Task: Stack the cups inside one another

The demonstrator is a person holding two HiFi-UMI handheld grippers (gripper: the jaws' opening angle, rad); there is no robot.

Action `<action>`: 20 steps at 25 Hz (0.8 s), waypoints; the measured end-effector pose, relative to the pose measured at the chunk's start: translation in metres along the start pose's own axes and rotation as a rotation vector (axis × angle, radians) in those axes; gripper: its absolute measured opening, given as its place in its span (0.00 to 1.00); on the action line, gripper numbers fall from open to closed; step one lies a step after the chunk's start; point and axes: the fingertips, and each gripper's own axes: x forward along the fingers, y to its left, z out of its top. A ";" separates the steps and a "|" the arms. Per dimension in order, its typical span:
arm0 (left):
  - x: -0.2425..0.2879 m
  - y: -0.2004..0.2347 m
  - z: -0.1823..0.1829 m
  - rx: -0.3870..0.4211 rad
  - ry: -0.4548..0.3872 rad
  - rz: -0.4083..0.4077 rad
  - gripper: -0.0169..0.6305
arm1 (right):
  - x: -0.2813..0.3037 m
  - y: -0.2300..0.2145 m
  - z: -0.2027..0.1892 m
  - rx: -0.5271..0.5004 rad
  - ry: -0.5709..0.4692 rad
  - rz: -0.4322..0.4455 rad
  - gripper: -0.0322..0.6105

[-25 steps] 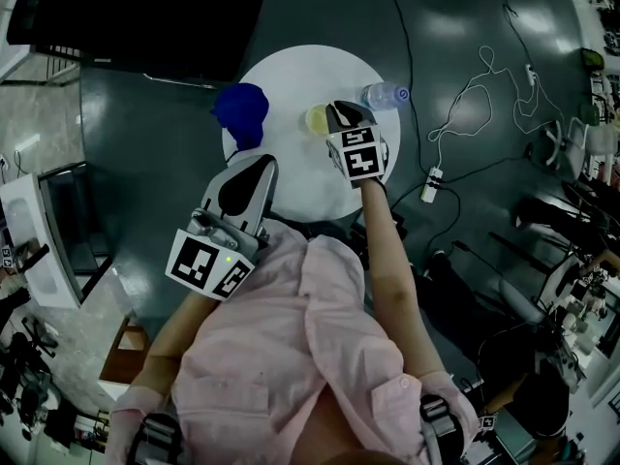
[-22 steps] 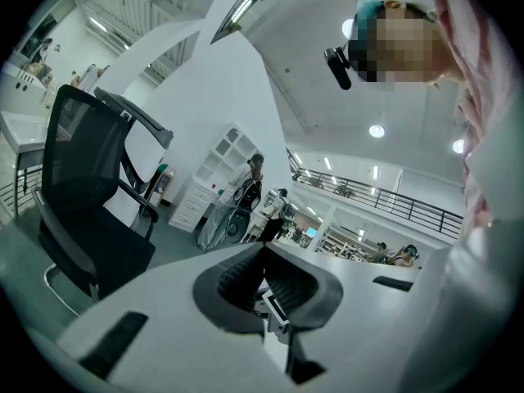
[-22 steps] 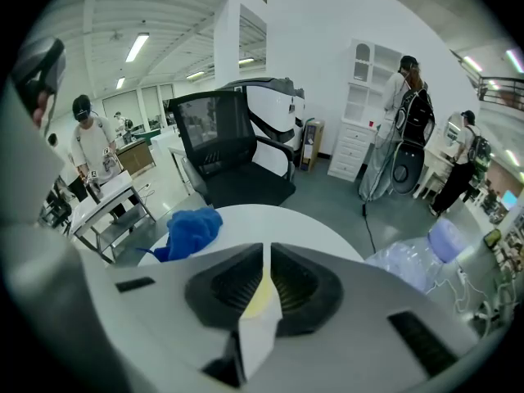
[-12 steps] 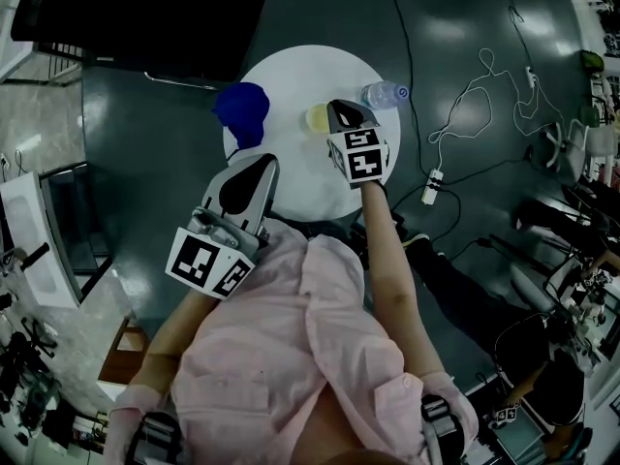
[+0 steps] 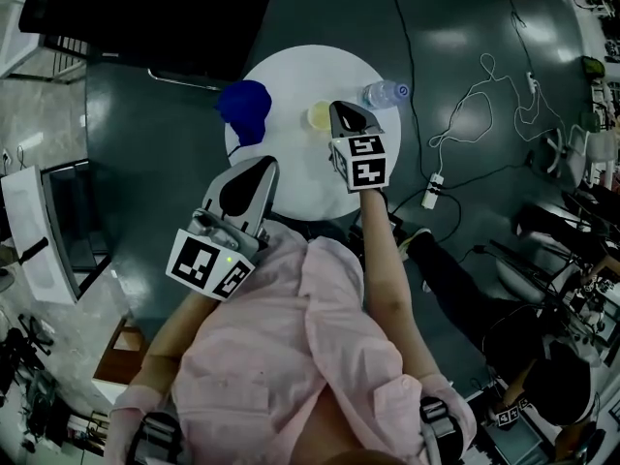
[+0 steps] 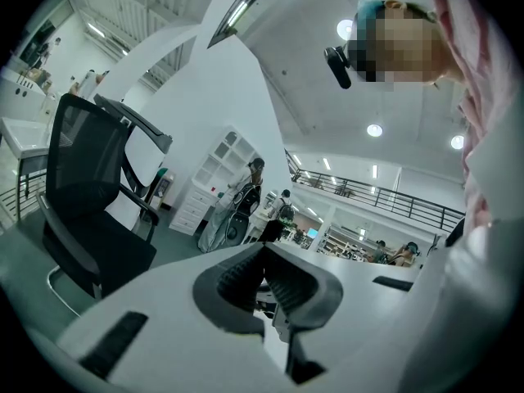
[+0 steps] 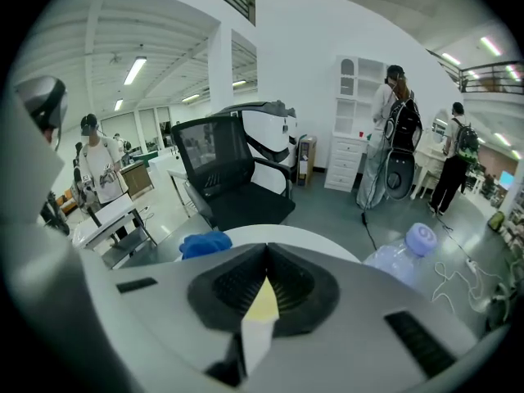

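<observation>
Where your right gripper [image 5: 341, 108] reaches over the middle of the round white bench [image 5: 291, 71], its fingers [image 7: 229, 283] have just been closing and now stand together on the thin wall of the yellow cup [image 5: 318, 116]. In the right gripper view that wall shows as a pale wedge pinched between the pads. The cup itself sits just left of the gripper, between the blue cloth [image 5: 242, 109] on the left and the water bottle [image 5: 385, 93] at the far right. Your left gripper [image 5: 262, 163] hangs over the near edge of the bench, fingers together on nothing, well apart from the cup. The step in hand reads as the pick-up of a cup by its rim. No second cup shows apart on the bench, and you cannot tell from here whether the yellow one already carries others nested within. The next move likely calls for a straight lift with the pinch kept firm, since a thin wall can slip or buckle. It also calls for a path that stays clear of the bottle before you lower the cup mouth-up into its partner.
</observation>
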 end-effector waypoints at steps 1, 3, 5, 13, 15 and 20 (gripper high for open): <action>-0.001 -0.002 -0.001 0.000 -0.002 0.002 0.05 | -0.003 0.000 -0.001 0.008 -0.011 -0.002 0.10; -0.003 -0.005 -0.002 0.001 -0.004 0.006 0.05 | -0.009 0.001 -0.003 0.024 -0.032 -0.001 0.10; -0.003 -0.011 -0.005 0.007 -0.003 0.006 0.05 | -0.017 0.002 -0.004 0.037 -0.051 -0.002 0.10; -0.005 -0.033 -0.009 0.057 -0.023 0.033 0.05 | -0.056 -0.007 0.005 0.059 -0.152 -0.008 0.10; -0.005 -0.041 -0.011 0.073 -0.025 0.035 0.05 | -0.067 -0.011 0.008 0.060 -0.178 -0.013 0.10; -0.008 -0.053 -0.015 0.091 -0.031 0.053 0.05 | -0.094 -0.015 0.018 0.066 -0.255 -0.023 0.10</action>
